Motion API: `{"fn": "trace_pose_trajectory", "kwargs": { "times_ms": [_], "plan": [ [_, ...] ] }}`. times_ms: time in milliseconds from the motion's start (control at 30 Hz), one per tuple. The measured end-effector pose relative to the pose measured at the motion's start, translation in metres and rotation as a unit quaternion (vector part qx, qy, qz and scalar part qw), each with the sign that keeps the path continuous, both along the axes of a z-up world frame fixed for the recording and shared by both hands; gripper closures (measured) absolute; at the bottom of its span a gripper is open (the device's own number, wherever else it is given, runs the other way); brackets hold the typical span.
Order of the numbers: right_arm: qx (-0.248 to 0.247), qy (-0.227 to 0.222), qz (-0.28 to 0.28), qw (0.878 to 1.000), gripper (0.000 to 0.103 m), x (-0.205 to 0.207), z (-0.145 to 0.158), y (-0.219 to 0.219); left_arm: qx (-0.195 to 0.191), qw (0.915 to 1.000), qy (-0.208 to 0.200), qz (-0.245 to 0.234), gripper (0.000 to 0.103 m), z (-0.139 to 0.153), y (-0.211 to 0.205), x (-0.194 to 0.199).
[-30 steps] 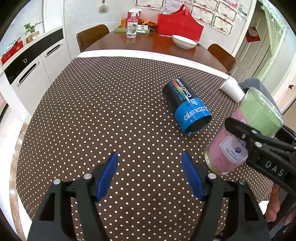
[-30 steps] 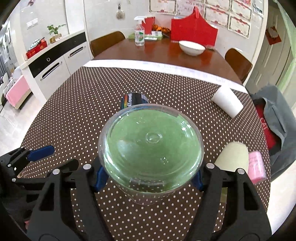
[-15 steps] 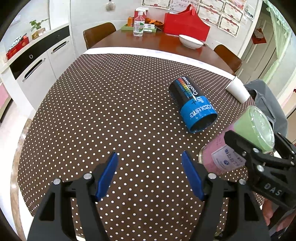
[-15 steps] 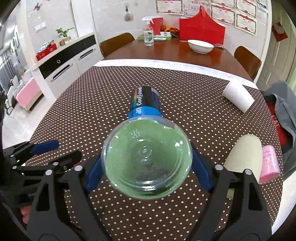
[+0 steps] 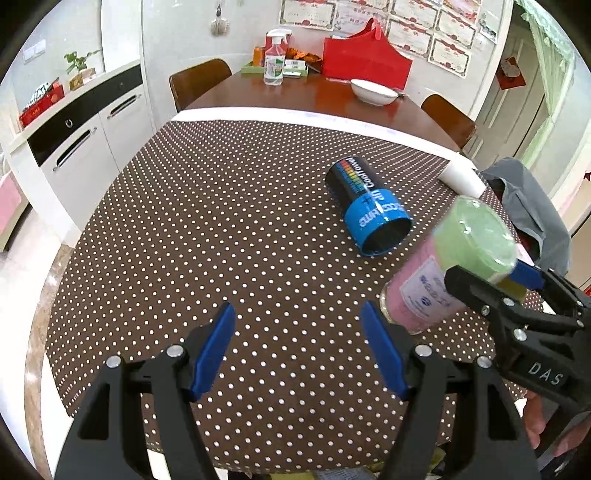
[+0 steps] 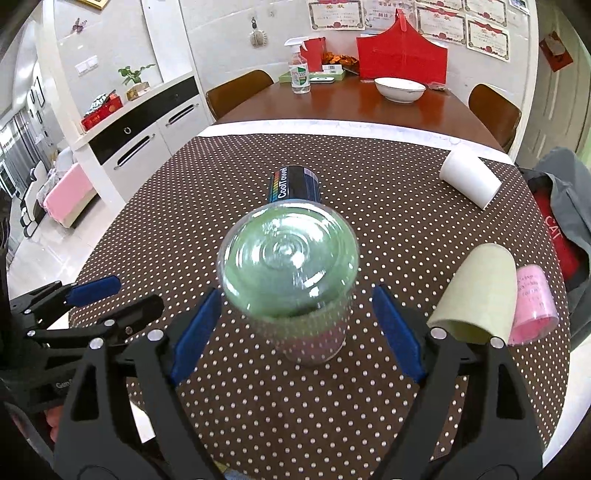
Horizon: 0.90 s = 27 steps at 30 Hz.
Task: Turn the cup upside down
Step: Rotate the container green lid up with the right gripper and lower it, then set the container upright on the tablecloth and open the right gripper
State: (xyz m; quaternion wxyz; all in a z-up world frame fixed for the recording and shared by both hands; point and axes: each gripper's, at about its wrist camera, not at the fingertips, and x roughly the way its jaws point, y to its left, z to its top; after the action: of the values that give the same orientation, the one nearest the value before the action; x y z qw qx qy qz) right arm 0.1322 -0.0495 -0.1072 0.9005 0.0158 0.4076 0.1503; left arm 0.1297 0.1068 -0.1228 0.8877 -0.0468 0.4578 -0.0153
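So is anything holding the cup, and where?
Cannot tell: the right gripper flanks the cup at its green base end, but blur hides any contact. The left gripper holds nothing.

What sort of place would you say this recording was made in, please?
Most likely a home dining room: a wooden dining table with chairs, a bowl and a spray bottle on it, white cabinets alongside, and framed certificates on the wall.

A home dining room: wooden dining table (image 6: 351,107), chairs (image 6: 236,90), sideboard cabinets (image 6: 140,125), framed certificates (image 6: 443,18).
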Motion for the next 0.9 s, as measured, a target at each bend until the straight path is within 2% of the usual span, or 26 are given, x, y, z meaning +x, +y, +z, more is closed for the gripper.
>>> {"fn": "trace_pose_trajectory", "kwargs": {
  "times_ms": [500, 900],
  "plan": [
    [0.017, -0.031, -0.019, 0.999, 0.02, -0.05, 0.016, -0.047, 0.011, 0.9988, -0.044, -0.016, 0.033, 0.024, -0.046, -0.05],
    [0.036, -0.048, -0.041, 0.997, 0.02, -0.083, 0.021, -0.092, 0.037, 0.9946, -0.093, -0.026, 0.033, 0.039, -0.098, -0.082]
  ]
}}
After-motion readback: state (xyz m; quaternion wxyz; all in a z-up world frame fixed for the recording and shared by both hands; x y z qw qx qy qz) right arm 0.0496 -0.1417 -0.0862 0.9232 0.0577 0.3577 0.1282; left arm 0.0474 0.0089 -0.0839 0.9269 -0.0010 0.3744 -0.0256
